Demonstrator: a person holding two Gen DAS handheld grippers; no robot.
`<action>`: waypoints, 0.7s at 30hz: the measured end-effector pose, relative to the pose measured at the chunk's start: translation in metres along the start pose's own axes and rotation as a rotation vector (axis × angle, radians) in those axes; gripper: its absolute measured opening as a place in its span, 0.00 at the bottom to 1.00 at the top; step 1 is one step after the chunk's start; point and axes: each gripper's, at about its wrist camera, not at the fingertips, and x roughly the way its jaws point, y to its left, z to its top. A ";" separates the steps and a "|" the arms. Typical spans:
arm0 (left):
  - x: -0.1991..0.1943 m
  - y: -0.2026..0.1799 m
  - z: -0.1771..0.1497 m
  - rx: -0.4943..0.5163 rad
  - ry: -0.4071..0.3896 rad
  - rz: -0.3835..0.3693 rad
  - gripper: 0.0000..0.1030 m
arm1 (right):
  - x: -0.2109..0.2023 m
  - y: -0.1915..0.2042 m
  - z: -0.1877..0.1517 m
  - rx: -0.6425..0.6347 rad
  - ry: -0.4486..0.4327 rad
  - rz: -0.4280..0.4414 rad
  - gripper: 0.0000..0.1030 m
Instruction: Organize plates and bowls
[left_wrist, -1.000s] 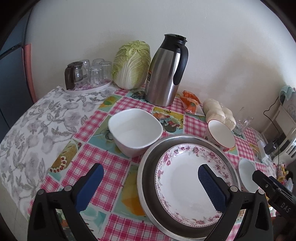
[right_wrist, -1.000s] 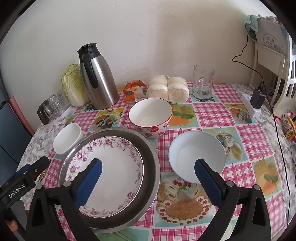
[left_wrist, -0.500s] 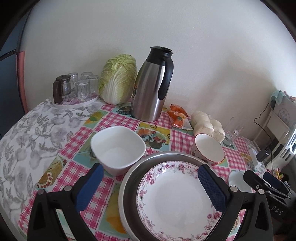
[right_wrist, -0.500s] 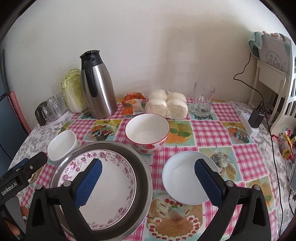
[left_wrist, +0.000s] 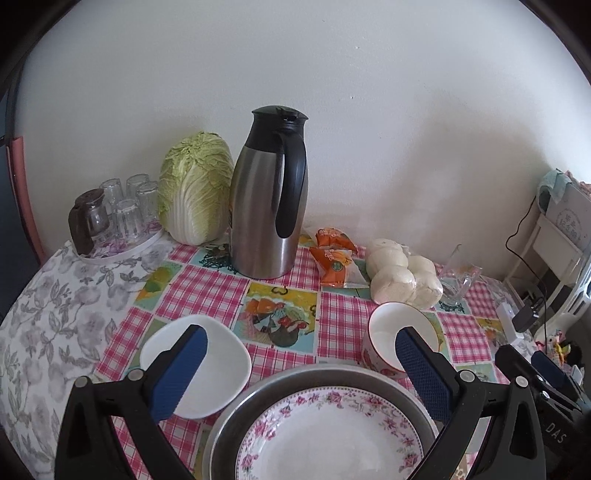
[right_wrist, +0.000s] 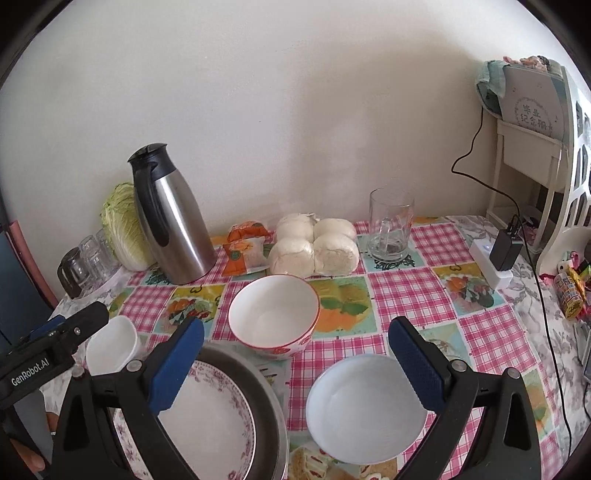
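A counter (right_wrist: 424, 295) covered with a pink checked cloth is shown from two gripper cameras. Near the lower centre of the left view, a floral-rimmed plate (left_wrist: 328, 439) is seen lying flat inside a wide metal basin (left_wrist: 236, 413), rim upward; being round, no long axis is shown. Three bowls are left loose, all upright with openings upward: a white squarish bowl (left_wrist: 221, 365) at lower left, a red-rimmed bowl (right_wrist: 273, 317) at centre of the right view, and a plain white bowl (right_wrist: 362, 406) at lower right. The stacking is judged barely begun. The left gripper (left_wrist: 301, 369) and right gripper (right_wrist: 295, 362) are held above the dishes, jaws wide apart, nothing gripped.
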 end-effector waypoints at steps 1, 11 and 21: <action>0.002 0.000 0.006 0.001 -0.002 0.005 1.00 | 0.002 -0.003 0.003 0.017 -0.004 0.009 0.97; 0.025 -0.022 0.053 0.007 0.010 0.005 1.00 | 0.036 -0.028 0.015 0.092 0.052 0.014 0.97; 0.072 -0.057 0.045 0.058 0.141 -0.046 1.00 | 0.069 -0.046 0.013 0.124 0.123 0.011 0.98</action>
